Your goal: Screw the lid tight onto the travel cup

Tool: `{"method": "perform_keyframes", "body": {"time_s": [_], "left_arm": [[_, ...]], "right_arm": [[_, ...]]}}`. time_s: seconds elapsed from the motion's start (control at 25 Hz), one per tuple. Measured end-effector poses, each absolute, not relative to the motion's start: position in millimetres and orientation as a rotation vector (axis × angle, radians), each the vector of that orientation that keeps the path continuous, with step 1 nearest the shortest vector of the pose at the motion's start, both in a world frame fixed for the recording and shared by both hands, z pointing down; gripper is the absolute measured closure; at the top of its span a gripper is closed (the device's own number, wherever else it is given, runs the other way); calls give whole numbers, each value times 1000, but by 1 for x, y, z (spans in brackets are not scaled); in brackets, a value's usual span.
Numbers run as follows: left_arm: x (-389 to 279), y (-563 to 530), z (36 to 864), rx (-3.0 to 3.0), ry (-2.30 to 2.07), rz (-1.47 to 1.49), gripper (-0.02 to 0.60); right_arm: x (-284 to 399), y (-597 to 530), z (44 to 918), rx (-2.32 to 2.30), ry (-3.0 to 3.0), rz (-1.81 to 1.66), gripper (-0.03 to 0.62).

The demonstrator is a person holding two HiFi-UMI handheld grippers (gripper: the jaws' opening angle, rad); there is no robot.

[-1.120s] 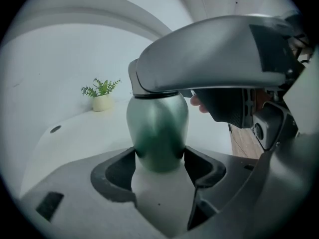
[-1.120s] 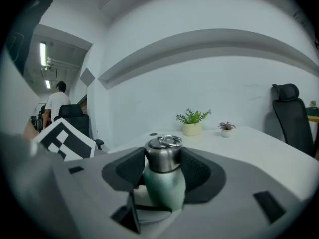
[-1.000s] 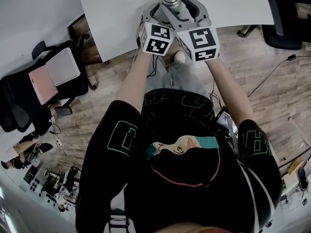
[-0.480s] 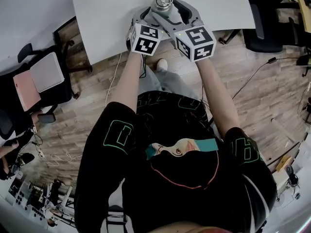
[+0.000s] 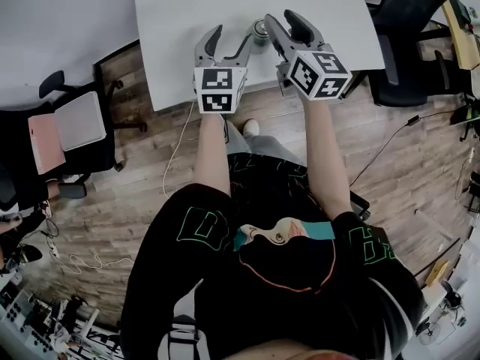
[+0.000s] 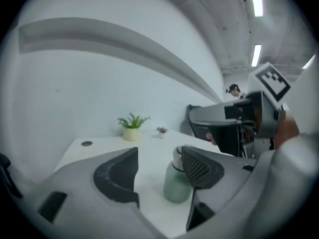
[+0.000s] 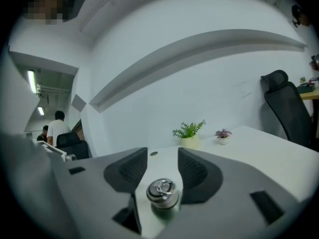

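A frosted green travel cup (image 5: 259, 28) with a silver lid (image 7: 162, 192) stands upright on the white table (image 5: 187, 6) near its front edge. My left gripper (image 5: 234, 34) hangs above and left of it, jaws wide apart and just closing a little. In the left gripper view the cup (image 6: 174, 185) stands beyond that gripper (image 6: 159, 156), partly behind the right pad, with nothing gripped. My right gripper (image 5: 279, 17) is raised to the cup's right. In its own view that gripper (image 7: 162, 156) has its jaws apart, just narrowing, with the lid below them and untouched.
A potted plant (image 6: 131, 128) and a small flower pot (image 6: 161, 131) stand at the table's far edge by the wall. A cable hole (image 6: 86, 143) is in the tabletop. Office chairs stand at the left (image 5: 75, 126) and right (image 5: 397, 66). People (image 7: 57, 128) are in the background.
Both grippers were around the cup at the table edge. They have lifted off it and moved apart, leaving the cup standing on the table. The head view has shifted.
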State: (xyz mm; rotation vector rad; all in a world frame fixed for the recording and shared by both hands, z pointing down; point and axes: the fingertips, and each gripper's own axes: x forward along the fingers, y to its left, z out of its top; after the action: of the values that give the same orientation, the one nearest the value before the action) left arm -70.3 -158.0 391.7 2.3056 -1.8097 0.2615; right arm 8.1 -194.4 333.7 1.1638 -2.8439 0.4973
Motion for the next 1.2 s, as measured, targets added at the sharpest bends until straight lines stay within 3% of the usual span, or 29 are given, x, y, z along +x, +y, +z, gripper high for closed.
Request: {"method": "perform_keyframes", "body": {"time_s": [0.28,0.36,0.48,1.2], "left_arm": [[-115,-161,290,2299,-2096,17,410],[-123,-158,260,2298,-2183,-56,469],[-132,-152,221,2291,-2285,-140,580],[-135,-159,169,2265,-2389,-56,578]], "right_arm": [[12,-197,278,1271,-2933,455,539],[13,-197,257,1282,-2965,404,588],[12,-194,226,1268,-3018,319,589],[22,-205,185,1326,-2941,101,589]]}}
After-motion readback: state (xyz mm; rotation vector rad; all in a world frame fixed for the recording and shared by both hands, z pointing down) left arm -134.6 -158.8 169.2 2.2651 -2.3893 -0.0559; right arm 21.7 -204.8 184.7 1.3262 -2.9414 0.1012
